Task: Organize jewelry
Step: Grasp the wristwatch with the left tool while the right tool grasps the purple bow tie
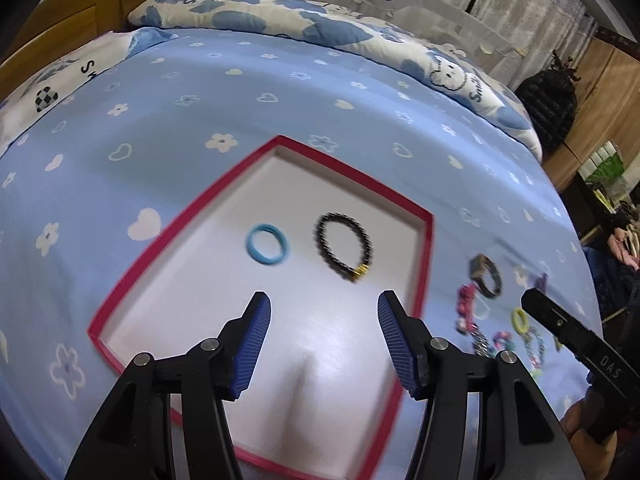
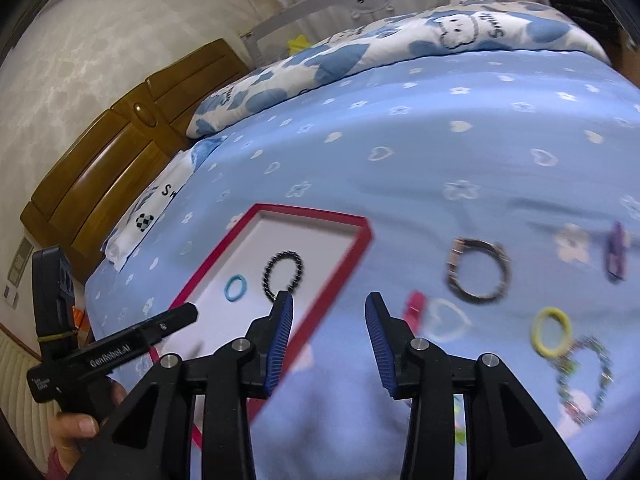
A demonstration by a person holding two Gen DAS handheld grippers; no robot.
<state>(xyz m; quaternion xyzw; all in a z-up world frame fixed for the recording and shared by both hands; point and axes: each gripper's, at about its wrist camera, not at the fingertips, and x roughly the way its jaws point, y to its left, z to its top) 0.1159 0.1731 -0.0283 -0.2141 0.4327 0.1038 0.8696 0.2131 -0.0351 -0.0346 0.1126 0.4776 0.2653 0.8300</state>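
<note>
Blue bedspread (image 1: pixel 280 92) carries red-rimmed tray (image 1: pixel 427 240); blue ring (image 1: pixel 266 246) and black bracelet (image 1: pixel 344 246) lie inside. Left gripper (image 1: pixel 324 312) and right gripper (image 2: pixel 329 312) are parted, nothing held.

Left wrist view: looks steeply down from close above the red-rimmed tray (image 1: pixel 256 168), toward the headboard (image 1: pixel 72 12). Right wrist view: sits right of the tray (image 2: pixel 224 252), over the blue sheet (image 2: pixel 440 140), same heading. Shared: tray, blue ring (image 1: pixel 266 245), black bracelet (image 1: pixel 344 245).
</note>
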